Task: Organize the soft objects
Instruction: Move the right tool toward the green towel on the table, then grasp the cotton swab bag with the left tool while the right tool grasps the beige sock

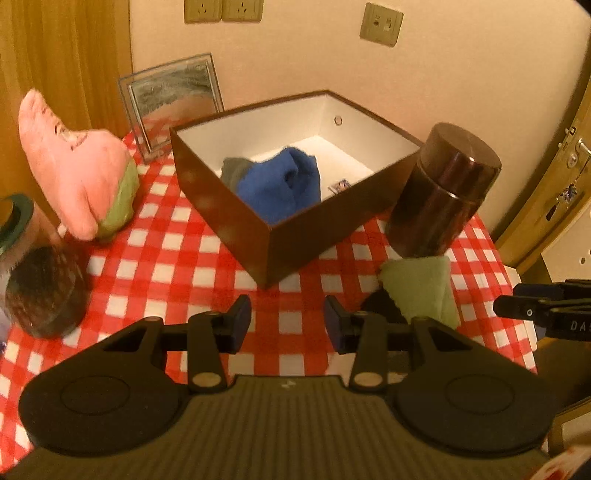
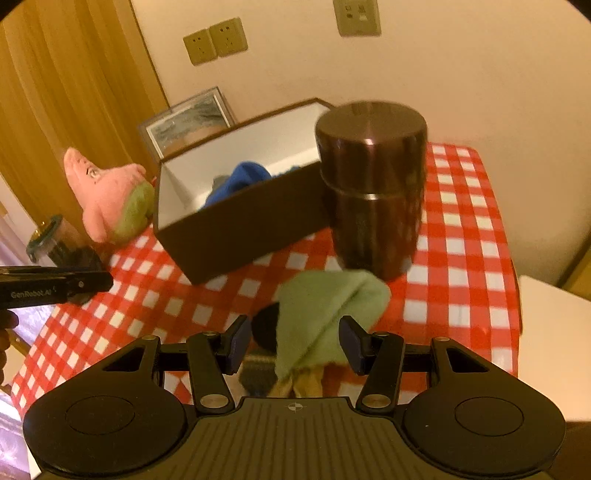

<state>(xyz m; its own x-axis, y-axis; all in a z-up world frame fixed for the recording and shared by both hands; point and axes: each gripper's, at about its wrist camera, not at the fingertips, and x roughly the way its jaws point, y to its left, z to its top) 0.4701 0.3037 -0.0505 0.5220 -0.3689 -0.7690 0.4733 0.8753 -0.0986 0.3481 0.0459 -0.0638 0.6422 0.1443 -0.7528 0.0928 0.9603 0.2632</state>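
Between the right gripper's [image 2: 291, 341] parted, empty-handed fingers lies a crumpled green cloth [image 2: 325, 306].

Warm-lit room corner, cream wall [image 1: 424, 74], desk against it.

Desk under a red-and-white checked cloth [image 1: 177, 266]. Three beige wall sockets [image 1: 381, 24] above it. Yellow-orange curtain [image 1: 55, 55] on the left. Framed picture [image 1: 173, 96] leans at the wall corner. Wooden door with metal lock hardware [image 1: 569, 155] at the right edge. White furniture surface [image 2: 554, 332] just beside the desk's right end.
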